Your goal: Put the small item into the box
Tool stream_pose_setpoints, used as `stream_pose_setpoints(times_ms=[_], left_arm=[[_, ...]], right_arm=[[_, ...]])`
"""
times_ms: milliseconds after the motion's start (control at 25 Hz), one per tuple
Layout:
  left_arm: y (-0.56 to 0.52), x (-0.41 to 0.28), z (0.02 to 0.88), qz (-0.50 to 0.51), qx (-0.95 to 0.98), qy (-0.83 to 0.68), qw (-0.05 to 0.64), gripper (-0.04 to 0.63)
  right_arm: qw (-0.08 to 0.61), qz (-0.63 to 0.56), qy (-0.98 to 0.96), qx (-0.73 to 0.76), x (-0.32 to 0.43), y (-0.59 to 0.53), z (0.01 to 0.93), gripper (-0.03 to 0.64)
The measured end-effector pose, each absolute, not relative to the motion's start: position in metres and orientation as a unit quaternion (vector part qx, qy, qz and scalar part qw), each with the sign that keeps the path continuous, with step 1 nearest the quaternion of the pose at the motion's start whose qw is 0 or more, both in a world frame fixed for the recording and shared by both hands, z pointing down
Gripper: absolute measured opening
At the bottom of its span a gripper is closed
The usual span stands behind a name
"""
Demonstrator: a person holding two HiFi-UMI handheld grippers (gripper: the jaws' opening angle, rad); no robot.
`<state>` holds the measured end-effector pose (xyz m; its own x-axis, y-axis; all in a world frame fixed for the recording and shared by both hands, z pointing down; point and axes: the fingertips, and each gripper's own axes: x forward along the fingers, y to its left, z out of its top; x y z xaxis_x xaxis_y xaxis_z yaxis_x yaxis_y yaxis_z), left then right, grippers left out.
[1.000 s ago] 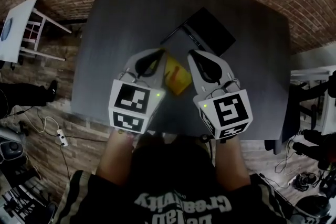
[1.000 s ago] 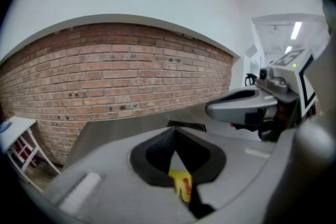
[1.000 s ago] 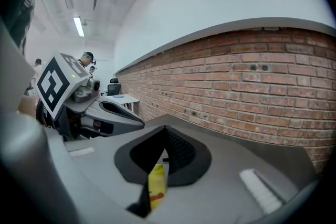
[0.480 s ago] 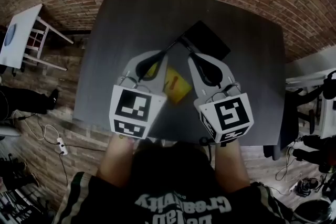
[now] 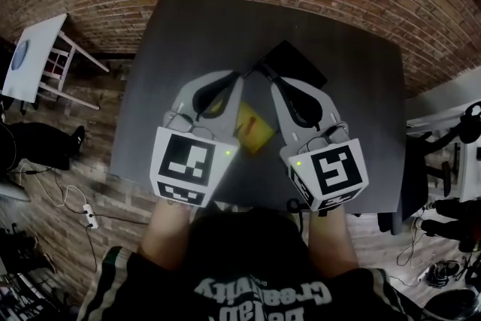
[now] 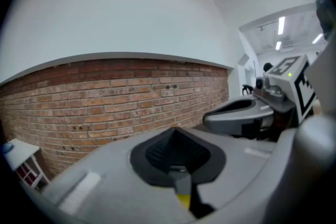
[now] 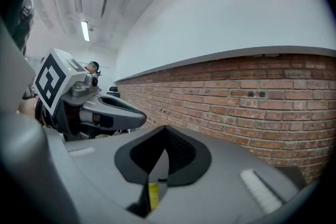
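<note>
A yellow packet [image 5: 253,128] with a small red mark lies on the dark table [image 5: 188,34], between and below my two grippers. The black box [image 5: 294,65] sits just beyond the fingertips, with a thin dark flap sticking out to its left. My left gripper [image 5: 239,77] is shut and holds nothing; in its own view the left gripper [image 6: 176,159] points up at a brick wall, with a sliver of yellow under the jaws. My right gripper [image 5: 273,79] is also shut and holds nothing; the right gripper [image 7: 163,150] likewise shows yellow beneath it.
The table's near edge runs just under my hands. A white side table [image 5: 36,56] stands on the brick floor at the left, with cables [image 5: 75,199] below it. Dark chairs and gear [image 5: 443,154] crowd the right side.
The head view has tilted, so the table and box sit lower in the picture and the box appears closer to the fingertips. Both grippers stay shut above the yellow packet.
</note>
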<state>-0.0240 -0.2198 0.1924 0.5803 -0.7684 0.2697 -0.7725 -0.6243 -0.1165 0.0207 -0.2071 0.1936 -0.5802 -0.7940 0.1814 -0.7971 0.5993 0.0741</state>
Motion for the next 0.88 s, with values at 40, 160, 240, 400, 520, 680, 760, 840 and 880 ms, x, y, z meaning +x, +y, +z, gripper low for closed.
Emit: stream_pose_setpoints(times_ms=[40,160,240,400,520,680,760,840,880], left_arm=[[-0.220,-0.024,0.189,0.147,0.889,-0.434,0.003,0.002],[-0.218,-0.023,0.183,0.146,0.888,-0.437,-0.003,0.002],[-0.217,-0.022,0.181,0.146,0.887,-0.437,-0.007,0.002],[-0.213,-0.022,0.168,0.143,0.887,-0.439,-0.019,0.002],[-0.210,-0.021,0.155,0.138,0.887,-0.441,-0.030,0.002],[-0.210,-0.019,0.139,0.135,0.887,-0.440,-0.046,0.002],[-0.208,-0.017,0.132,0.131,0.887,-0.439,-0.052,0.002],[-0.205,-0.014,0.126,0.128,0.889,-0.436,-0.058,0.002],[-0.204,-0.012,0.123,0.128,0.889,-0.434,-0.062,0.002]], right_arm=[[0.096,0.006,-0.889,0.448,0.021,-0.207,0.191,0.005],[0.091,0.002,-0.890,0.446,0.021,-0.205,0.185,0.005],[0.090,-0.004,-0.891,0.445,0.021,-0.203,0.180,0.006],[0.088,-0.009,-0.891,0.446,0.023,-0.198,0.169,0.006],[0.087,-0.018,-0.893,0.441,0.023,-0.194,0.162,0.006],[0.084,-0.022,-0.889,0.450,0.033,-0.194,0.148,0.006],[0.080,-0.025,-0.888,0.453,0.039,-0.194,0.142,0.005],[0.078,-0.031,-0.887,0.454,0.042,-0.192,0.137,0.006],[0.077,-0.033,-0.887,0.454,0.044,-0.192,0.135,0.006]])
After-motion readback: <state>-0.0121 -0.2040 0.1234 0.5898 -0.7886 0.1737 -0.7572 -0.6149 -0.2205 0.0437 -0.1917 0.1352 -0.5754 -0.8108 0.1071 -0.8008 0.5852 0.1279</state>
